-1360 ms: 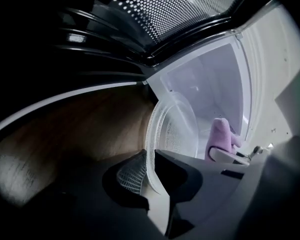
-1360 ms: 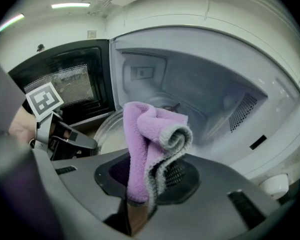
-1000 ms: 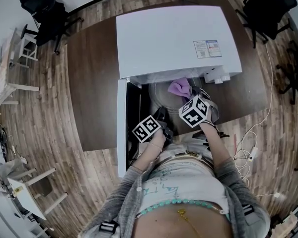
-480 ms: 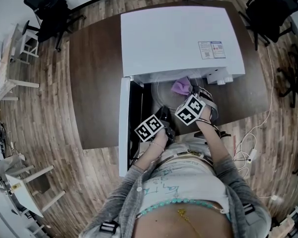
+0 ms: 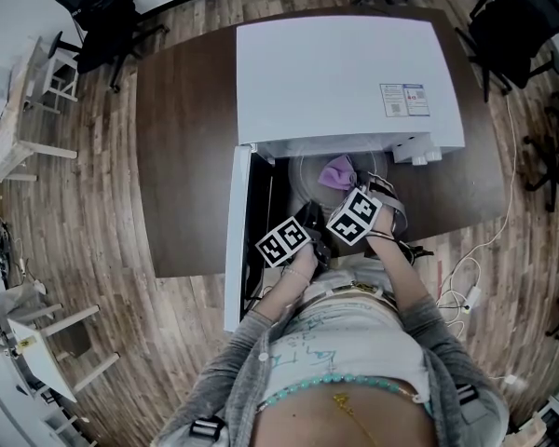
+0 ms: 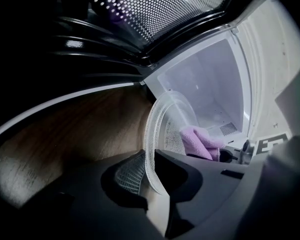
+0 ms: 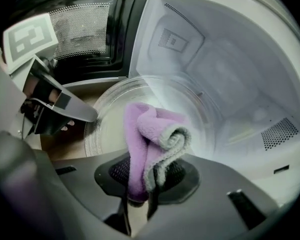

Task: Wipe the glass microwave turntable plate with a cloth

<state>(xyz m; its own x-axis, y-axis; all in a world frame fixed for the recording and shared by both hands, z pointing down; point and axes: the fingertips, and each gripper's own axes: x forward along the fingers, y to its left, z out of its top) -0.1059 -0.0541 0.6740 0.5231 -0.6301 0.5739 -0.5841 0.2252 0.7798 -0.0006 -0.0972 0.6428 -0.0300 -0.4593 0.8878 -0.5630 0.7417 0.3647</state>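
Turntable plate (image 7: 107, 115) of clear glass sits at the mouth of the open microwave (image 5: 345, 73), its far part inside the white cavity. The left gripper (image 6: 152, 176) has its jaws clenched on the plate's near left rim. A purple cloth (image 7: 150, 134) with a grey edge lies bunched on the plate's middle, grasped in the clenched jaws of the right gripper (image 7: 140, 181), which points steeply down. The microwave door (image 5: 235, 240) swings open to the left. The microwave stands on a dark brown tabletop (image 5: 182, 156).
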